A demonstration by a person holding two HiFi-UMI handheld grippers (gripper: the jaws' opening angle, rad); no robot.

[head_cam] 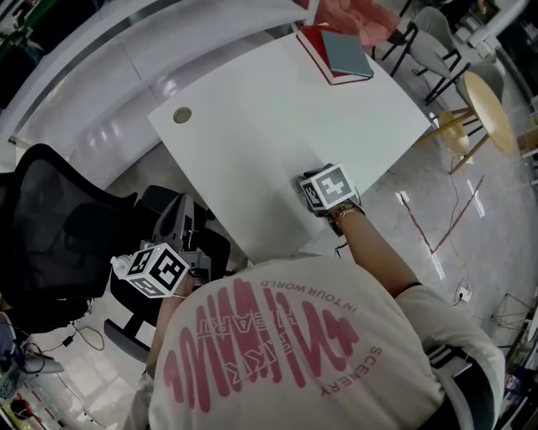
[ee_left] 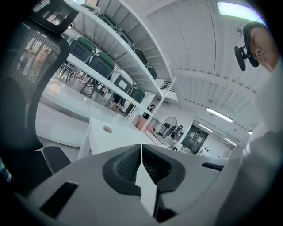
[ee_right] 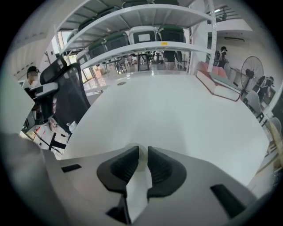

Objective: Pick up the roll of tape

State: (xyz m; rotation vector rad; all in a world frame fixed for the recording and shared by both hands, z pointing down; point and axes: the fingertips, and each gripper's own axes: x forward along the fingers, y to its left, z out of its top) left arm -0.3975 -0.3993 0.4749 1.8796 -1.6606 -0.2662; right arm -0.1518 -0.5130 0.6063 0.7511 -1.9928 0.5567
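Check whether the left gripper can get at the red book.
Probably not yet: the left gripper hangs off the table by the chair; the red book lies at the far corner, bare tabletop between.

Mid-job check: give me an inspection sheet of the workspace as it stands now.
Surface: white rectangular table, round grommet near its far-left corner.
Job's things: small pale roll of tape, between the jaws of the right gripper.
Clutter: red book under a grey-blue notebook, far corner.
Grippers: right gripper jaws shut on the tape, by the near table edge; left gripper jaws together, empty, off the table.
Cables: thin wires on the floor right of the table.
Surroundings: black mesh chair, round wooden stool, white shelving.
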